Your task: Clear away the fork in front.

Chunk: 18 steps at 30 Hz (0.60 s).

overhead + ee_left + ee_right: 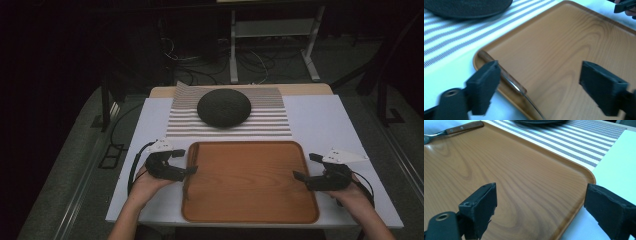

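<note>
An orange-brown wooden tray [250,200] lies on the white table cover, nearest the person. A fork with a wooden handle [503,73] rests inside the tray along its left rim, and its handle [464,127] is far off in the right gripper view. My left gripper [185,161] is open at the tray's left edge, its jaws astride the rim and the fork [541,83]. My right gripper [305,166] is open at the tray's right edge, jaws astride that rim [544,207]. Neither holds anything.
Behind the tray lies a grey-and-white striped mat [230,127] with a dark round dish [223,107] on it. White table cover [325,120] runs along both sides of the tray. Beyond the table are cables and a metal frame [272,45] on the floor.
</note>
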Tool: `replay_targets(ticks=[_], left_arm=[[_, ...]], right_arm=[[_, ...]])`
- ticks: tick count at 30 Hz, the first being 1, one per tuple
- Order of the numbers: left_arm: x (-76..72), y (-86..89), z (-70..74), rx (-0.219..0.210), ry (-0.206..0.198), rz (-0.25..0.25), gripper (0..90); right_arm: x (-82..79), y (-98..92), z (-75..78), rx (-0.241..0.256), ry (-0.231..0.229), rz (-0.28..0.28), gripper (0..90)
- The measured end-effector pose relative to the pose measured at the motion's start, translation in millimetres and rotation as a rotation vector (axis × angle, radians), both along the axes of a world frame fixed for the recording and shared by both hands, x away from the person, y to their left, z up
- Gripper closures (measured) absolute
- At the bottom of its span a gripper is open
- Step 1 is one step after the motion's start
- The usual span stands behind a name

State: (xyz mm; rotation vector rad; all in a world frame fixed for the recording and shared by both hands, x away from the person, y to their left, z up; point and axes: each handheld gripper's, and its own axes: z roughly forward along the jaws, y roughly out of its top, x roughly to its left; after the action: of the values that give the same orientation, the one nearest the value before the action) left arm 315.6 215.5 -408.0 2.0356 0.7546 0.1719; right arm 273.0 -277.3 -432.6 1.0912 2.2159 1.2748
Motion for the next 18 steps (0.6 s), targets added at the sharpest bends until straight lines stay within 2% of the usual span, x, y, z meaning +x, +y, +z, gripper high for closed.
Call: replay_targets(ticks=[3, 4, 8, 18], left_arm=[[-4.2, 0.9, -3.1, -0.002, -0.007, -0.003, 11.6], [-3.7, 0.5, -3.3, 0.0, -0.007, -0.003, 7.0], [-2.4, -1.9, -4.6, -0.009, -0.009, -0.002, 0.0], [-2.2, -4.5, -7.2, 0.007, -0.008, -0.013, 0.0]], right_arm=[[-0.1, -0.1, 0.0, 0.001, 0.0, -0.002, 11.3], [-0.1, -0.1, 0.0, 0.001, 0.0, -0.002, 11.3], [0.0, 0.1, -0.4, -0.004, 0.001, 0.001, 11.3], [-0.3, -0.3, -0.5, -0.005, 0.001, 0.0, 11.3]])
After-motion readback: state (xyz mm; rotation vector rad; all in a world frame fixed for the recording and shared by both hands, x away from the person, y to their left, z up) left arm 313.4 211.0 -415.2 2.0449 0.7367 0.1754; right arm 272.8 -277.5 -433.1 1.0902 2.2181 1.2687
